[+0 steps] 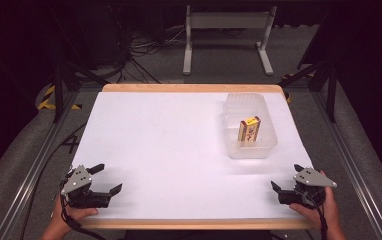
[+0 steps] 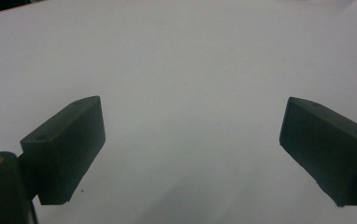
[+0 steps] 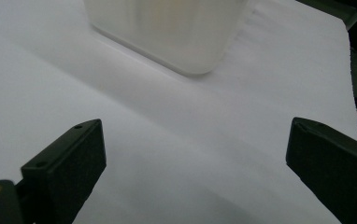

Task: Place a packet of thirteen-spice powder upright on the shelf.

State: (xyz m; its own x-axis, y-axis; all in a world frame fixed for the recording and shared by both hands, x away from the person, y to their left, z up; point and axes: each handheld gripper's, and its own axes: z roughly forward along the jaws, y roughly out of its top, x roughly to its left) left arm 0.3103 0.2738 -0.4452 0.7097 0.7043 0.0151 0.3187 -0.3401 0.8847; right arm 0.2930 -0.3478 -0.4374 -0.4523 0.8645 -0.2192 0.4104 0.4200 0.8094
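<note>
Small yellow box (image 1: 249, 130) with red print stands upright inside a clear plastic tub (image 1: 266, 150), right of centre in the high view, slightly above mid-height. Box sits in the near half of the tub, leaning a bit; cannot tell if it touches the tub wall. Nothing else visible in the tub. The tub rests on the white table sheet (image 1: 169, 145), close to the sheet's right edge.

Right gripper (image 1: 288, 176) is at the lower right of the high view, near the table's front edge, held by a hand (image 1: 324, 210). Jaws spread wide, nothing between them. The tub and box are above it in the frame and slightly left, apart from it, with bare sheet between. In the right gripper view the tub (image 3: 167, 32) shows as a blurred translucent block at top centre, a faint yellow tint through the wall; both black jaws stand wide apart at the bottom corners, sheet between them.

Left gripper (image 1: 107, 178) is at the lower left of the high view, by the front edge, held by the other hand (image 1: 66, 217). Jaws spread, holding nothing. Well apart from the tub, across most of the sheet. In the left gripper view both jaws are open over plain white sheet (image 2: 190, 70).

Wooden table edge (image 1: 189, 88) shows along the top of the sheet; grey floor and a white stand (image 1: 226, 35) beyond.
</note>
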